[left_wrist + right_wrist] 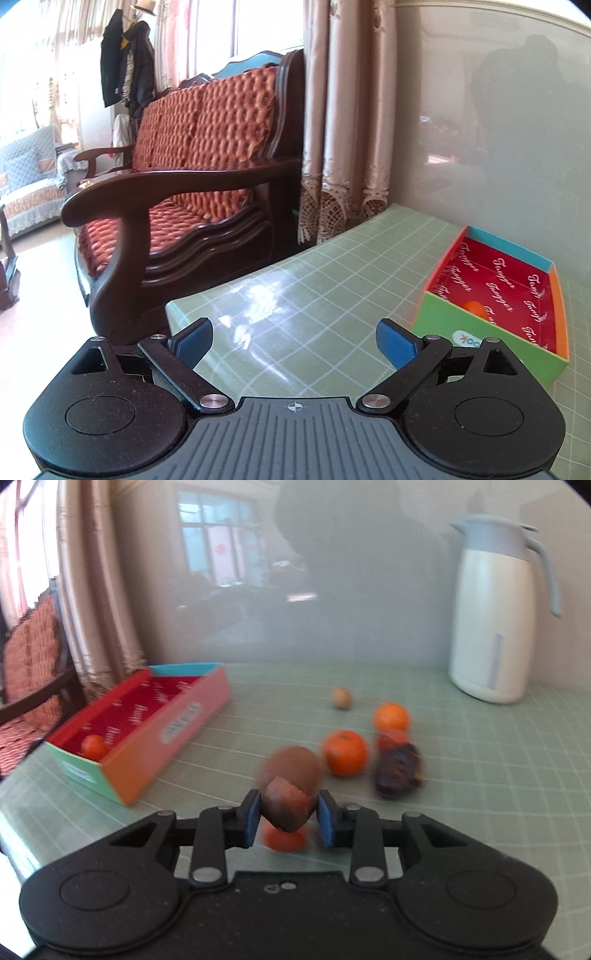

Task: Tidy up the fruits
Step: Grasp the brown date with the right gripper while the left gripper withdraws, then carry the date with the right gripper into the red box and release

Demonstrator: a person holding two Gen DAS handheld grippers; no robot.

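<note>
My right gripper [285, 810] is shut on a small brown-and-red fruit [286, 806], held above the green checked table [480, 794]. Past it lie a brown round fruit [295, 762], two oranges [345, 752] [392, 716], a red-orange fruit [389, 738], a dark wrinkled fruit [399, 771] and a small tan fruit [341, 698]. An orange-red fruit [284, 839] lies under the gripper. A colourful box with red lining [147, 716] stands to the left with one small orange fruit [94, 746] inside. My left gripper [295, 341] is open and empty, just left of the box [495, 295].
A white and blue thermos jug [495, 609] stands at the back right by the wall. A wooden sofa with orange cushions [192, 177] and curtains [343, 122] stand beyond the table's left edge [192, 299].
</note>
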